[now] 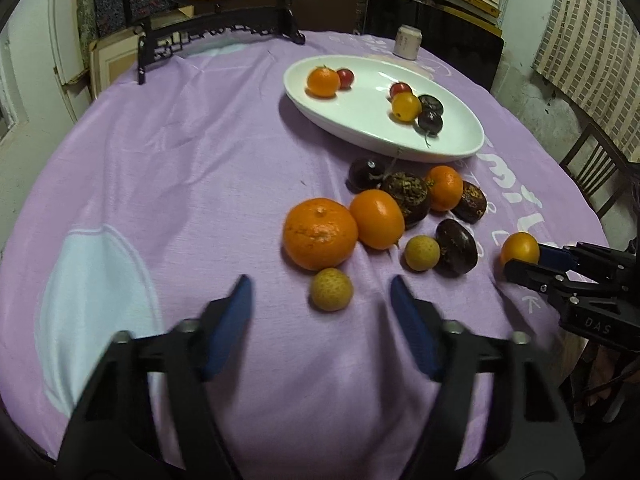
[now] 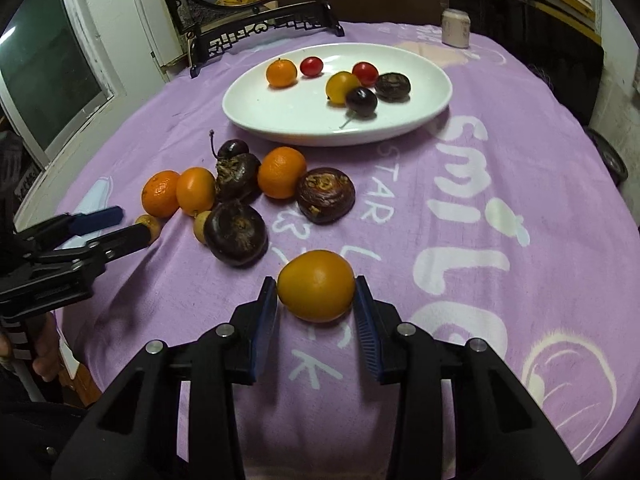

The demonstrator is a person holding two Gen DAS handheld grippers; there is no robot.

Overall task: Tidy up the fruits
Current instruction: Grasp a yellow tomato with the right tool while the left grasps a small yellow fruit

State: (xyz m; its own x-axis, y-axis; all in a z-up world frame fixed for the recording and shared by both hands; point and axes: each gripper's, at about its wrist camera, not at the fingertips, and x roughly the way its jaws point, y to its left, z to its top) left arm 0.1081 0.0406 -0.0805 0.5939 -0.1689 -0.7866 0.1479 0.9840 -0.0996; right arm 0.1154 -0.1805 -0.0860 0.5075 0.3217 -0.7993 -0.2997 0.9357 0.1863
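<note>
A white oval plate (image 1: pixel 460 136) (image 2: pixel 240 108) holds several small fruits: an orange one, red ones, a yellow one, dark ones. A pile of loose fruit lies in front of it: a big mandarin (image 1: pixel 320 234), an orange fruit (image 1: pixel 378 218), dark chestnut-like fruits (image 2: pixel 235 234). My left gripper (image 1: pixel 320 284) is open, just short of a small yellow-green fruit (image 1: pixel 331 289). My right gripper (image 2: pixel 316 284) has its pads against both sides of a yellow-orange fruit (image 2: pixel 316 285) (image 1: pixel 519 249) resting on the cloth.
The round table has a purple cloth (image 1: pixel 180 184) with white lettering. A dark ornate stand (image 1: pixel 216 32) and a small jar (image 1: pixel 408 42) stand at the back. A chair (image 1: pixel 592 168) is at the right edge.
</note>
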